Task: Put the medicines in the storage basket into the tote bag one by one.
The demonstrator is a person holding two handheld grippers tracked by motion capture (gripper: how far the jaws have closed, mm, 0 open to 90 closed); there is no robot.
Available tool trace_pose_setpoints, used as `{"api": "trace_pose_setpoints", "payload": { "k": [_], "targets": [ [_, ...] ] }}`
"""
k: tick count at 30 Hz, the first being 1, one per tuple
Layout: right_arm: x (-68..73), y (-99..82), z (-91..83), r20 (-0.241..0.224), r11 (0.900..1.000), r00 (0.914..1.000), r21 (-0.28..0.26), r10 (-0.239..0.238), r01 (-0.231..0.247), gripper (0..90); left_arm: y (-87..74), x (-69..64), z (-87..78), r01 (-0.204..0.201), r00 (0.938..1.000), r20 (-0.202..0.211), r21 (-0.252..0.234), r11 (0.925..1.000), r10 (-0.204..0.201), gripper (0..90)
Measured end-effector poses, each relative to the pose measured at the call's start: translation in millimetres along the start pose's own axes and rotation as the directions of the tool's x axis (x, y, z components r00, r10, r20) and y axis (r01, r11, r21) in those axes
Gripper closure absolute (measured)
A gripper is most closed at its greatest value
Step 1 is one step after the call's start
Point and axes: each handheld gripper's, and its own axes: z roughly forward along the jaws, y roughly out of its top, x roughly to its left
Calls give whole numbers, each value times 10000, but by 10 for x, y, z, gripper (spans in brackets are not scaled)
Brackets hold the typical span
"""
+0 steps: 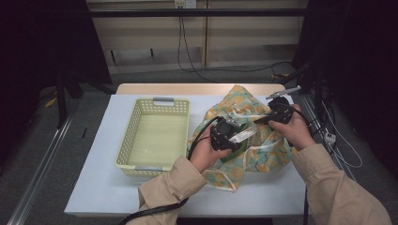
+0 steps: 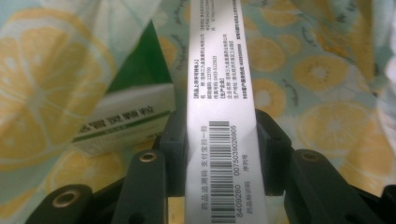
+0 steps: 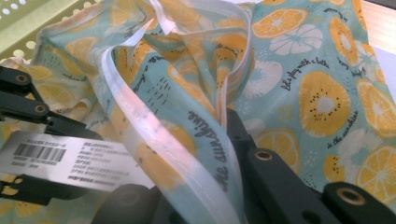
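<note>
White table (image 1: 94,187); beside the empty basket (image 1: 155,133), right gripper (image 1: 271,117) pinches the bag (image 1: 263,150) open; left gripper (image 1: 230,136) grips a box (image 1: 242,136), transfer pending.

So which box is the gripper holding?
The long white box with the barcode, clamped between the left gripper's jaws. The green-and-white box lies loose beside it in the fruit-print bag.

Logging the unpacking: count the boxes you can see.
2. A silver box is clamped in the left gripper over the open fruit-print bag; a green-and-white box lies inside the bag. More may be hidden.
</note>
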Motion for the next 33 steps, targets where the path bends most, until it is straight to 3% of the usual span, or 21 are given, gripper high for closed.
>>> {"api": "trace_pose_setpoints", "payload": {
  "k": [12, 16, 20, 22, 23, 29, 30, 31, 33],
  "targets": [
    [-37, 48, -41, 54, 9999, 10000, -90, 48, -47, 893, 111, 48, 134, 324, 9986, -401, -370, 9988, -339, 625],
    [-35, 56, -44, 79, 9999, 10000, -99, 52, -52, 893, 151, 34, 180, 222, 9984, -505, -407, 9989, -243, 625],
    [-38, 55, -45, 68, 9999, 10000, -109, 73, -72, 893, 141, 45, 208, 210, 9992, -327, -500, 9985, -227, 611],
    [-37, 54, -46, 61, 9999, 10000, -100, 54, -54, 893, 110, 60, 206, 584, 9982, -101, -568, 9967, -591, 523],
    [-36, 52, -43, 59, 10000, 10000, -94, 35, -34, 893, 93, 67, 196, 587, 9981, -146, -585, 9966, -596, 461],
    [-30, 55, -19, 26, 10000, 10000, -70, 21, -21, 893, 5, 76, 71, 595, 9981, -150, -456, 9972, -603, 328],
    [-24, 55, -13, -5, 10000, 10000, -50, 10, -10, 893, -1, 74, 40, 546, 9979, -340, -311, 9980, -557, 304],
    [-21, 54, -10, -15, 10000, 10000, -42, 11, -11, 893, -17, 83, 14, 637, 9979, -111, -401, 9972, -642, 284],
    [-18, 49, -3, -24, 10000, 10000, -24, -3, 3, 893, -44, 95, -72, 681, 9974, -208, -367, 9970, -689, 246]
  ]
}}
